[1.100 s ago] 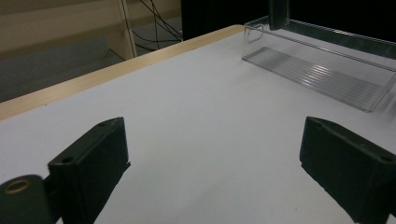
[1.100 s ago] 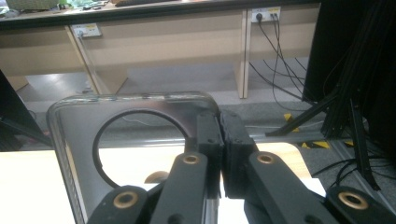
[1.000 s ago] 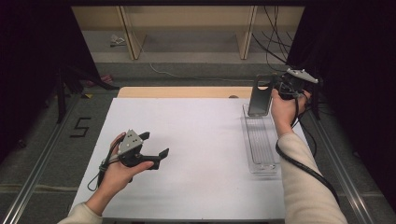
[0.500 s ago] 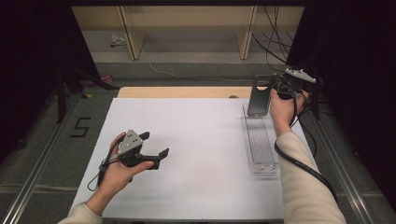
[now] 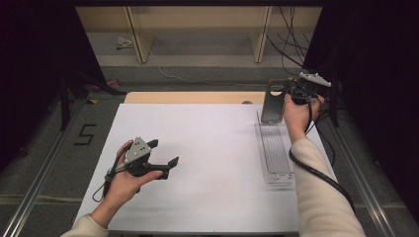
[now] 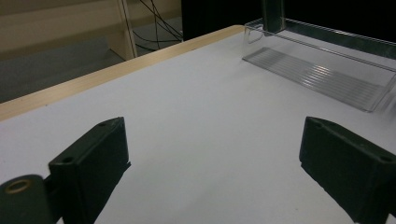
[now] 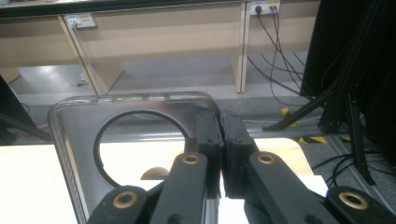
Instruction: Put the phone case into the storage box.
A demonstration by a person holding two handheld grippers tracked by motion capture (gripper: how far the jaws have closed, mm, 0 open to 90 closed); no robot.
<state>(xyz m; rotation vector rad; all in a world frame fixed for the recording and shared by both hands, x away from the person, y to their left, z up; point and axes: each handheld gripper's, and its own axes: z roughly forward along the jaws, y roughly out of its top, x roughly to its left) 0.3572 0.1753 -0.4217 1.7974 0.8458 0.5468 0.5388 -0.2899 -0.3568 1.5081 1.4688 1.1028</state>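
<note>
Right gripper [image 5: 291, 95] clenched on a dark flat plate [image 5: 273, 102] with 1 round hole, pinching its top edge beside the hole. Plate hangs upright over the far end of the clear tray [image 5: 274, 154]; its lower edge seems to reach into the tray, contact unclear. Left gripper [image 5: 163, 153] released, jaws wide, low over the white table [image 5: 207, 148], well apart from the tray.

A dark phone case [image 5: 273, 102] (round camera cutout up) stands upright over the clear tray [image 5: 274, 157].

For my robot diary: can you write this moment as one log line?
right gripper: shut on phone case | left gripper: open, empty | clear tray: on table
</note>
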